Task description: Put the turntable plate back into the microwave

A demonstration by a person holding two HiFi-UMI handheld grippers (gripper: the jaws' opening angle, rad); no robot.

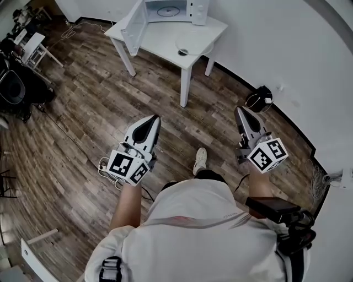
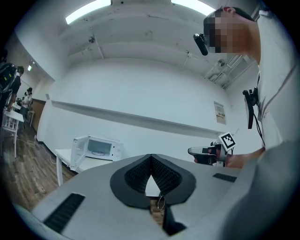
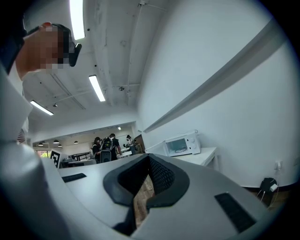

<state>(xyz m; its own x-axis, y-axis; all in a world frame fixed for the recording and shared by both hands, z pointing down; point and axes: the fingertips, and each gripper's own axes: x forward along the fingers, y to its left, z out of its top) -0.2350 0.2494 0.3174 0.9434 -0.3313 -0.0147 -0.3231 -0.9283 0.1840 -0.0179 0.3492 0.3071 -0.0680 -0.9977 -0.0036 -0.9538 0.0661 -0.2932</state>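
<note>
The white microwave (image 1: 176, 11) stands at the back of a small white table (image 1: 160, 38) with its door (image 1: 137, 27) swung open. A clear glass turntable plate (image 1: 193, 41) lies on the table in front of it, with a small dark piece (image 1: 183, 52) beside it. My left gripper (image 1: 153, 120) and right gripper (image 1: 240, 110) are held level over the wooden floor, well short of the table. Both are shut and hold nothing. The left gripper view shows the microwave (image 2: 96, 149) far off and the right gripper (image 2: 206, 154) alongside. The right gripper view shows the microwave (image 3: 180, 145) too.
A black object with a cable (image 1: 259, 99) lies on the floor by the wall, right of the table. More cables (image 1: 322, 179) lie at the far right. A white chair (image 1: 36, 47) and dark gear (image 1: 16, 88) stand to the left. People stand in the background (image 3: 108, 147).
</note>
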